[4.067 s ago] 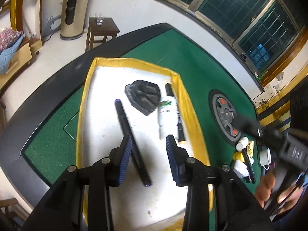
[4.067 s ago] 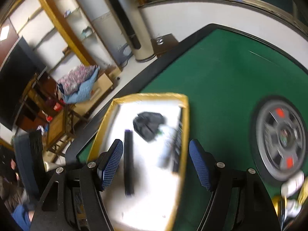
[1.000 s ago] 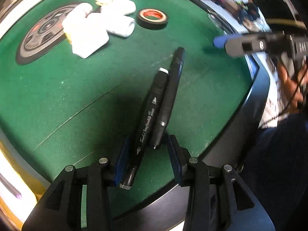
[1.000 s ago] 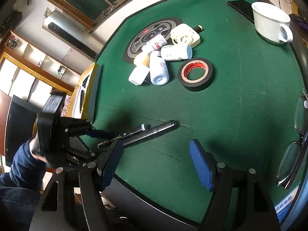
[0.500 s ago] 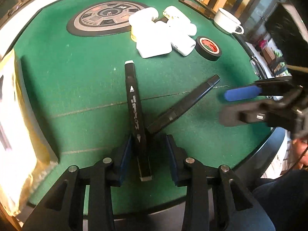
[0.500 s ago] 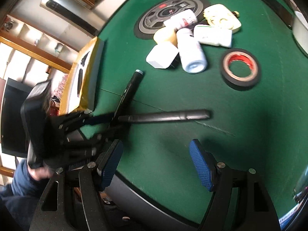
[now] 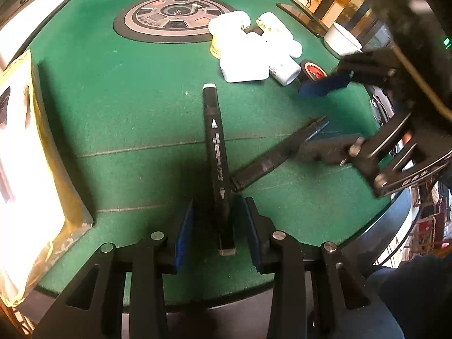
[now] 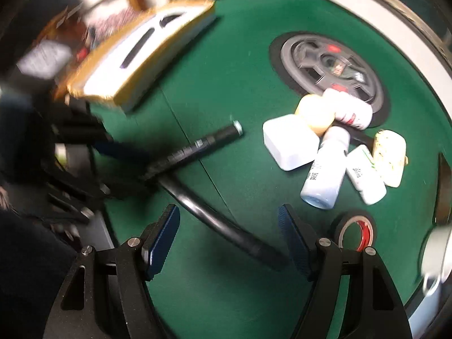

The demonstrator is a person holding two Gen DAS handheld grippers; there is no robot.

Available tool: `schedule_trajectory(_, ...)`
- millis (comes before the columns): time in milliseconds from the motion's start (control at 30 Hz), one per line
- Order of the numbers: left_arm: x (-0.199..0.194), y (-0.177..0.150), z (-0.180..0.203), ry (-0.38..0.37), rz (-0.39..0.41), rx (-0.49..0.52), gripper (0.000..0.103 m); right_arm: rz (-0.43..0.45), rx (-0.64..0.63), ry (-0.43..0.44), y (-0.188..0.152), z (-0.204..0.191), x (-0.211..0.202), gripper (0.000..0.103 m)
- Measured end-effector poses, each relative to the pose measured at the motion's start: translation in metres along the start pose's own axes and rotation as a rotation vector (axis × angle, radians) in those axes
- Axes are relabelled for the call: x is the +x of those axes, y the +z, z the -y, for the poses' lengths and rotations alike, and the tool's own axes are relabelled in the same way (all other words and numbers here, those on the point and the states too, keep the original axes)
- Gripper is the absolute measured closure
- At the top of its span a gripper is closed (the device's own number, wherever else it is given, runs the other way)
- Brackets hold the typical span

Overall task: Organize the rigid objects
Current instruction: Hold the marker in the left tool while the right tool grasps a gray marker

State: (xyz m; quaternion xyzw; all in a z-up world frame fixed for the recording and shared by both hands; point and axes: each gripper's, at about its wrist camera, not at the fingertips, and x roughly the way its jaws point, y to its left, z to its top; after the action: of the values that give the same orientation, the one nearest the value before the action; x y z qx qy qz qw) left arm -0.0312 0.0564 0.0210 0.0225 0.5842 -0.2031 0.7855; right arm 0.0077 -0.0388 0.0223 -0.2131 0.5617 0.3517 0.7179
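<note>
Green felt covers the counter (image 7: 118, 107), where a black marker (image 7: 217, 158) with white print lies between the narrowly parted left tongs (image 7: 217, 234), pads apparently not pressing it. The right tongs (image 8: 228, 240) stand wide, empty, straddling a plain black pen (image 8: 214, 220). Risk: that pen's tip touches the marker, so lifting either could drag the other.

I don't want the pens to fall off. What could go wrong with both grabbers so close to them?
1. The plain black pen butts against the marker right by the left gripper. If its jaws close and lift, that pen may get dragged or rolled.
2. Both pens lie near the table edge, so a nudged one might drop off.
3. The right gripper hangs open over the plain pen, near the left one. They could bump.
</note>
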Motion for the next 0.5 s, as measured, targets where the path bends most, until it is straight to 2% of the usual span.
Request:
schedule_trajectory(67, 0.003, 0.005, 0.002, -0.003, -0.001, -0.002, 0.07, -0.034, 0.009, 0.055, -0.004, 0.005, 0.01, 0.036)
schedule_trajectory(133, 0.005, 0.009, 0.003, 0.004, -0.004, -0.003, 0.07, -0.048, -0.021, 0.031, -0.013, 0.0, 0.018, 0.038)
schedule_trajectory(167, 0.006, 0.011, 0.003, 0.006, -0.003, -0.003, 0.07, -0.049, -0.028, 0.005, -0.017, -0.002, 0.02, 0.045)
schedule_trajectory(200, 0.007, 0.013, 0.004, 0.012, -0.001, -0.007, 0.07, -0.038, -0.028, -0.045, -0.021, -0.006, 0.017, 0.064)
schedule_trajectory(233, 0.009, 0.016, 0.004, 0.024, -0.002, -0.013, 0.07, -0.04, 0.002, -0.058, -0.023, -0.006, 0.015, 0.069)
schedule_trajectory(300, 0.011, 0.021, 0.006, 0.045, 0.007, -0.021, 0.07, -0.035, 0.104, -0.099, -0.03, -0.003, 0.013, 0.089)
schedule_trajectory(367, 0.014, 0.024, 0.009, 0.063, 0.017, -0.013, 0.07, -0.02, 0.2, -0.133, -0.045, -0.004, 0.009, 0.09)
schedule_trajectory(433, 0.015, 0.024, 0.013, 0.085, 0.035, 0.003, 0.071, 0.003, 0.286, -0.107, -0.06, -0.002, 0.005, 0.09)
schedule_trajectory(500, 0.018, 0.025, 0.015, 0.109, 0.044, 0.029, 0.09, 0.025, 0.378, -0.07, -0.072, 0.001, 0.001, 0.09)
